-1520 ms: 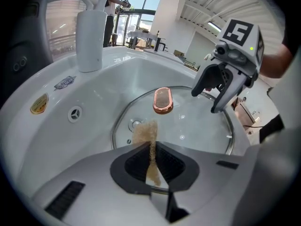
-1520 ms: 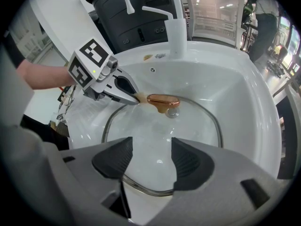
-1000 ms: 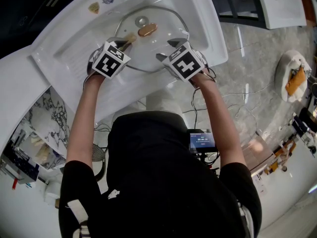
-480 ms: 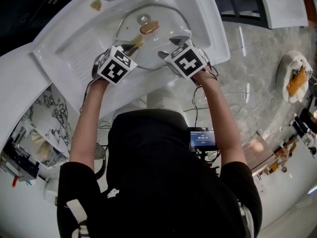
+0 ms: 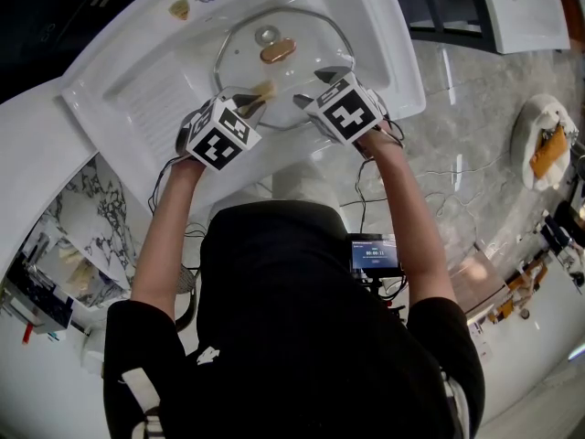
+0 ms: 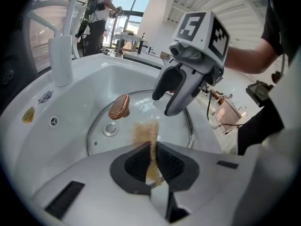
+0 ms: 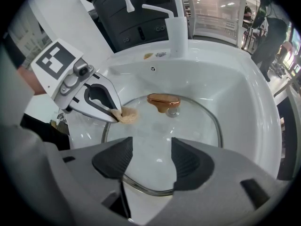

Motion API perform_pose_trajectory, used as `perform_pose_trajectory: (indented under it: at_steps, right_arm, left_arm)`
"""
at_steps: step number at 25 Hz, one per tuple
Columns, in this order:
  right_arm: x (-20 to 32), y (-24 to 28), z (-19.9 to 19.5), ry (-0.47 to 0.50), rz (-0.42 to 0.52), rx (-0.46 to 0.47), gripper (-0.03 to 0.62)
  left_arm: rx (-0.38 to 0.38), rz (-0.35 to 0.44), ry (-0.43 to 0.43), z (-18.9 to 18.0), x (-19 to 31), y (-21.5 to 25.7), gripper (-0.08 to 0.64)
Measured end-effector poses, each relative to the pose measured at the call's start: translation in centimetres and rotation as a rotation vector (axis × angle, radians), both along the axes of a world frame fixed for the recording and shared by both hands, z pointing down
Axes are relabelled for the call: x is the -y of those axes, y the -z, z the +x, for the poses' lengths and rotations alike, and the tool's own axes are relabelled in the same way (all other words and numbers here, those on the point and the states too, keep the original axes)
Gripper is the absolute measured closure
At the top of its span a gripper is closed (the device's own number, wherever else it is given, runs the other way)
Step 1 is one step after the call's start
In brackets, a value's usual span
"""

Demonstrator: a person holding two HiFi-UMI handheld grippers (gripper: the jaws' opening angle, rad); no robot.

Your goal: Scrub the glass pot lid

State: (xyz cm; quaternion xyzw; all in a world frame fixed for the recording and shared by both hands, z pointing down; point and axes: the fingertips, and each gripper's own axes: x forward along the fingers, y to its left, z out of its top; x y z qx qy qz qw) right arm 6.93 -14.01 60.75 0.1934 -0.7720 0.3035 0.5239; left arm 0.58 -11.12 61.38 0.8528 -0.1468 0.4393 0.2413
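Down in the white ceramic sink basin (image 5: 388, 35) lies the round glass pot lid (image 5: 306, 62), metal-rimmed and flat on the basin floor, with its top side up. An oval copper-coloured handle (image 5: 278, 50) sits near the lid's middle, and a small round metal vent (image 5: 267, 35) lies just beside it at about 11 o'clock in the head view. The left gripper (image 5: 245, 101) reaches in from the lid's 7 o'clock side. Its jaws are closed tight on a thin tan scrubbing pad (image 5: 263, 91), which stands on edge between the ribbed pads. The pad's free end sticks out past the fingertips and over the glass just inside the rim. It seems to touch the lid there, though the contact itself is hard to make out. The right gripper (image 5: 315, 88) comes in at the lid's 5 o'clock edge with its jaws spread wide and nothing held between them. In the right gripper view only the glass and the near stretch of the metal rim show through the gap. Whether its fingertips touch the lid cannot be told. The two grippers are near each other but apart, and both point toward the handle. A white faucet (image 7: 178, 29) rises from the basin's far rim, at 12 o'clock in the right gripper view. The person's bare forearms (image 5: 402, 218) run back from both grippers toward the bottom of the head view.
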Motion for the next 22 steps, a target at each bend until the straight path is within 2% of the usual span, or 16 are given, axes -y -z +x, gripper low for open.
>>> perform_pose_trajectory:
  at_steps: [11, 22]
  right_arm:
    - [0.0, 0.0, -0.1, -0.003, 0.007, 0.001, 0.345]
    - [-0.1, 0.0, -0.1, -0.003, 0.004, 0.001, 0.347]
  left_arm:
    - [-0.020, -0.019, -0.009, 0.5, -1.3, 0.5, 0.540]
    - [-0.021, -0.011, 0.052, 0.3, -0.4, 0.2, 0.541]
